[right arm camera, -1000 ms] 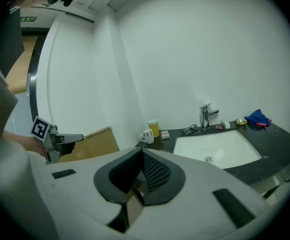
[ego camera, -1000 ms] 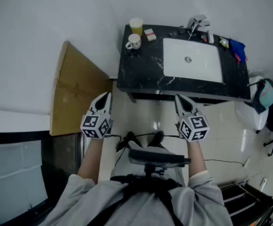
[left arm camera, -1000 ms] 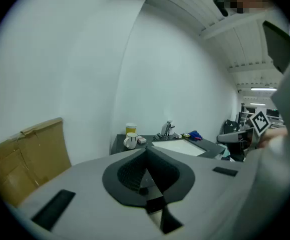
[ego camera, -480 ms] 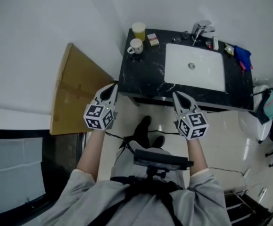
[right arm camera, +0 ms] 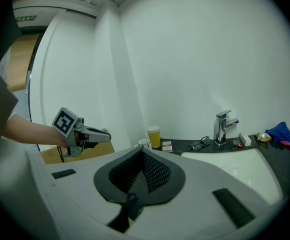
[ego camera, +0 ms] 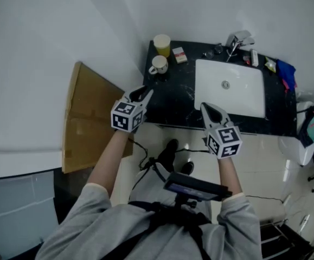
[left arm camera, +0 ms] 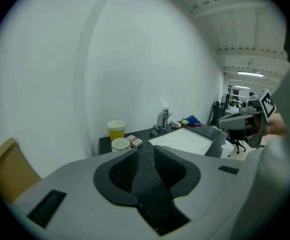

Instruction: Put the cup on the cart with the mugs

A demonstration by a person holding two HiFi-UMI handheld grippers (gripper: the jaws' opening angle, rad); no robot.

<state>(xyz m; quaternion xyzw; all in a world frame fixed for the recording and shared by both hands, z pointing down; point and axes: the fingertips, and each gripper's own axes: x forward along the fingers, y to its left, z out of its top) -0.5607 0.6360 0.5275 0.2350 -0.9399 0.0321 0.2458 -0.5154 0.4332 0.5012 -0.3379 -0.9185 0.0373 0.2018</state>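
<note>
At the table's (ego camera: pixel 173 99) far left corner the cup (ego camera: pixel 161 43) is set beside a mug (ego camera: pixel 158 65). The left hand-held gripper (ego camera: pixel 145 92), empty with its jaws just opened slightly, should be spread wider before the reach; the right hand-held gripper (ego camera: pixel 205 106) is pressed together.

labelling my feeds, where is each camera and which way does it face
Head view: on the head, steeply down at the sink counter; forearms, left gripper, right gripper.
Left gripper view: on that gripper, toward the white mug; own jaws just opening, empty.
Right gripper view: on that gripper, toward counter and tap; own jaws shut.
Both gripper views share the yellow cup.
</note>
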